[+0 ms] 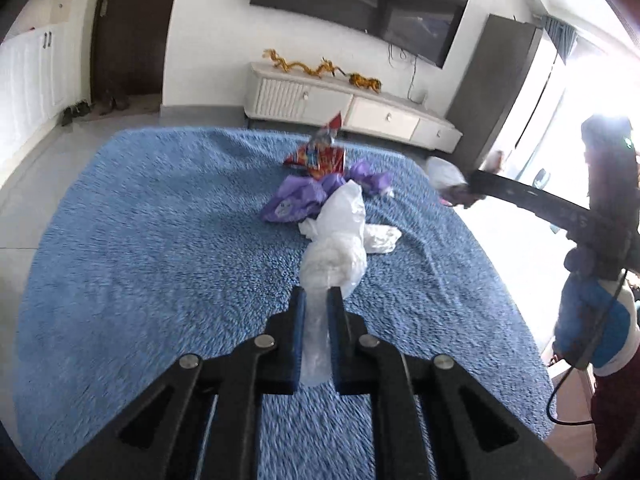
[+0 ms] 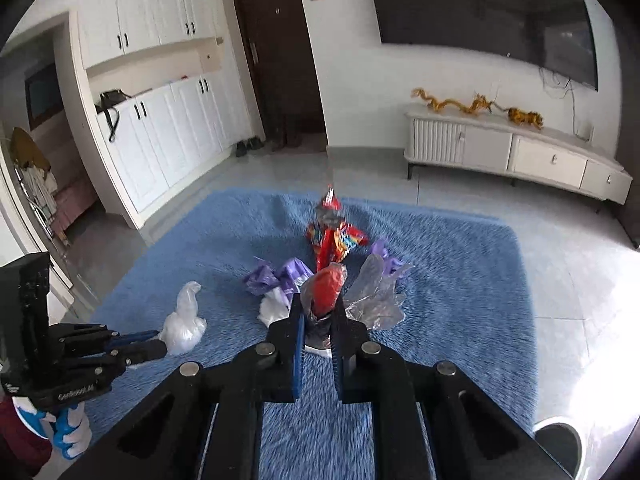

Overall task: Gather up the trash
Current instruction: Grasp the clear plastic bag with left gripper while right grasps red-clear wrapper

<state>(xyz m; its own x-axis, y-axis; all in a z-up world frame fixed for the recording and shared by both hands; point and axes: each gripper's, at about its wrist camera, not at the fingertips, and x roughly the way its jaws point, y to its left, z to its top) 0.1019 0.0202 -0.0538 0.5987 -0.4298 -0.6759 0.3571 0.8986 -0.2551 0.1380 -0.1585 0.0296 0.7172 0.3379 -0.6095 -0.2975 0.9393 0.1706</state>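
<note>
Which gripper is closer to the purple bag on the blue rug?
Right. The right gripper holds a red wrapper right beside the purple bag; the left gripper grips a white bag farther off.

Daylight floods in right of the blue rug (image 1: pixel 160 260), blowing out to white glare; rug texture smears, edges bend.

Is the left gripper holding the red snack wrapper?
No, the left gripper is shut on a white plastic bag; the red snack wrapper sits in the right gripper.
</note>
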